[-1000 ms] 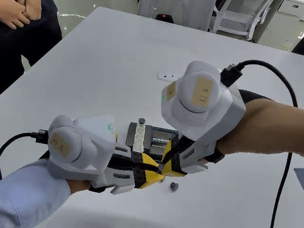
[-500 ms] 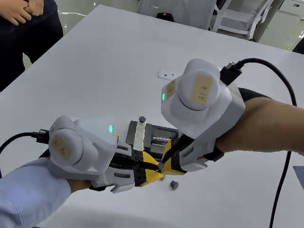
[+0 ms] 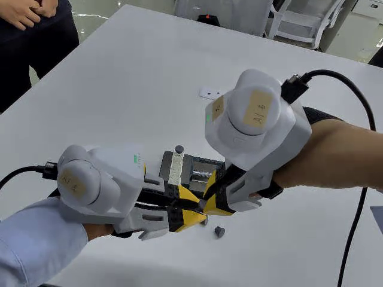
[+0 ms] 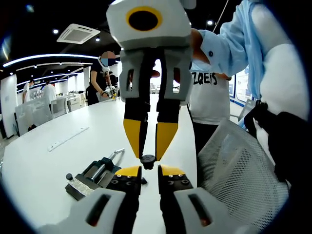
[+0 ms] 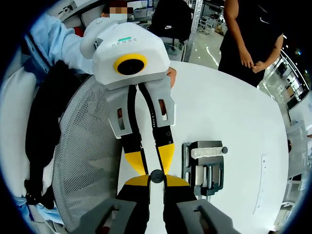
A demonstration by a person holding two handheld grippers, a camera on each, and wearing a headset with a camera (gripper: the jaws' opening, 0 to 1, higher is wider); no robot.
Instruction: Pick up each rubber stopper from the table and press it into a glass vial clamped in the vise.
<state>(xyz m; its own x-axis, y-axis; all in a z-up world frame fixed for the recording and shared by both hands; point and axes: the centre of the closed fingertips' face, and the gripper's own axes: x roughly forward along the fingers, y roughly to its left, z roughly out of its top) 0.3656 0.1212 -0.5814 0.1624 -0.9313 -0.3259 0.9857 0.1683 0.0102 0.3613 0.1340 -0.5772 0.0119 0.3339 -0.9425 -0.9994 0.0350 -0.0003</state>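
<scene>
1. Rubber stopper (image 4: 147, 160) is off the table (image 3: 119, 89), caught where the yellow tips of the left gripper (image 4: 149, 170) and the right gripper (image 5: 156, 182) meet nose to nose.
2. Both pairs of jaws stand narrow, close about that stopper; which pair actually grips it I cannot tell.
3. Second stopper (image 3: 219, 231) lies loose on the table, near the meeting tips.
4. Vise (image 3: 200, 173) sits just behind the grippers; a glass vial (image 3: 176, 170) lies clamped in it, with a dark stopper (image 3: 179, 149) at its far end.
</scene>
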